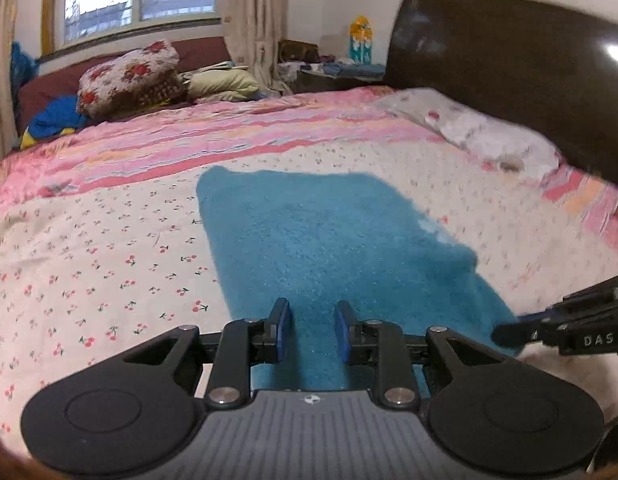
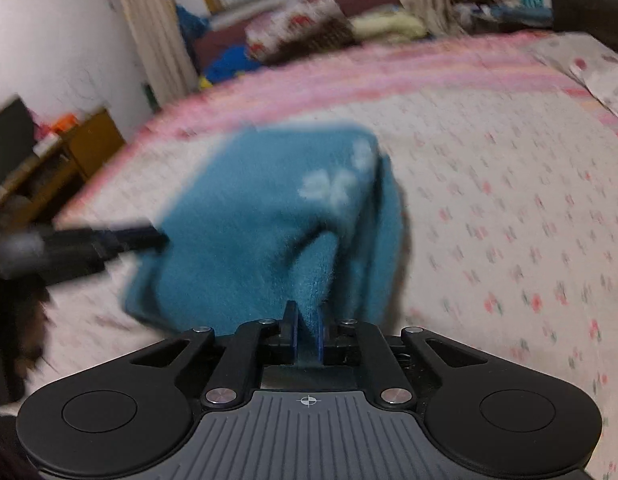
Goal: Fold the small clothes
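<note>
Between the right gripper's [image 2: 305, 322] blue fingers [image 2: 289, 326], which are clamped together on it, a fold of the teal fleece garment [image 2: 265, 216] rises ahead (white print near its far corner). The left gripper's [image 1: 311, 326] fingers [image 1: 280, 326] stand apart over the garment's near edge, gripping nothing. The garment lies on the cherry-print bedspread [image 1: 109, 264] ahead of both.

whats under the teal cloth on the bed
The teal cloth lies on the cherry-print bedsheet, which shows all around it. The right gripper pinches up a corner, but nothing shows beneath the fold. Whatever else lies under it is covered.
</note>
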Demonstrator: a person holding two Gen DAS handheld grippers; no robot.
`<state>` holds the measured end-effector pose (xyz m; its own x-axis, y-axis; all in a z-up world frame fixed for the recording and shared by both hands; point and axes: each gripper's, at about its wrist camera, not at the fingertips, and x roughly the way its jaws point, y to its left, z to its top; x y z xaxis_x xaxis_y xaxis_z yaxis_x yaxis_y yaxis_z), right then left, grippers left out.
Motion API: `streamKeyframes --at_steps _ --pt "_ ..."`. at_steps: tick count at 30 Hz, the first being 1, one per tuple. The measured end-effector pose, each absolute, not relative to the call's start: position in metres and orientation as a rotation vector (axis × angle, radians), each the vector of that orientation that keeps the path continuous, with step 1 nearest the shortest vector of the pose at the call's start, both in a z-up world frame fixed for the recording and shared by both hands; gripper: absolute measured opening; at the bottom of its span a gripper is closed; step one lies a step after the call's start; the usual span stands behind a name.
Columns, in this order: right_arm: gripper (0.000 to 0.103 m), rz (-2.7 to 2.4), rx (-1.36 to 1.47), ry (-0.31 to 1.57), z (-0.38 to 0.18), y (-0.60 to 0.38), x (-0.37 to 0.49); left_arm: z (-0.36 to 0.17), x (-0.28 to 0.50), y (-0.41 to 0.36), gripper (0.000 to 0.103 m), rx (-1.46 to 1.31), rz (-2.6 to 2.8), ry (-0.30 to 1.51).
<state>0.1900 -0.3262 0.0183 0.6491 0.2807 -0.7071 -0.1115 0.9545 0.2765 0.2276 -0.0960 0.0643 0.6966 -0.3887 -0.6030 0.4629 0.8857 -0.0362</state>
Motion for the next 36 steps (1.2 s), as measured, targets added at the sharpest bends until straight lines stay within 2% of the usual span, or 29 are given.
streamKeyframes --at_steps 5,7,11,18,20,22,25,29,36 --pt "0.008 0.219 0.249 0.841 0.024 -0.325 0.195 0.066 0.225 -0.102 0.036 0.161 -0.477 0.641" --pt "0.016 0.230 0.285 0.828 0.035 -0.330 0.194 0.065 0.224 -0.103 0.037 0.175 -0.475 0.632" --pt "0.017 0.195 0.300 0.746 0.059 -0.339 0.197 0.064 0.223 -0.101 0.038 0.162 -0.480 0.631" --pt "0.041 0.128 0.235 0.779 0.049 -0.313 0.259 0.066 0.224 -0.103 0.041 0.177 -0.489 0.635" --pt "0.041 0.129 0.245 0.815 0.038 -0.310 0.269 0.066 0.224 -0.103 0.042 0.177 -0.494 0.636" --pt "0.032 0.133 0.263 0.828 0.031 -0.313 0.270 0.066 0.224 -0.104 0.042 0.180 -0.498 0.634" --pt "0.023 0.150 0.252 0.814 0.038 -0.323 0.261 0.071 0.224 -0.101 0.042 0.144 -0.525 0.630" --pt "0.022 0.116 0.213 0.810 0.038 -0.334 0.253 0.081 0.225 -0.099 0.041 0.096 -0.540 0.584" --pt "0.025 0.074 0.193 0.824 0.025 -0.325 0.264 0.063 0.239 -0.101 0.044 0.111 -0.487 0.655"
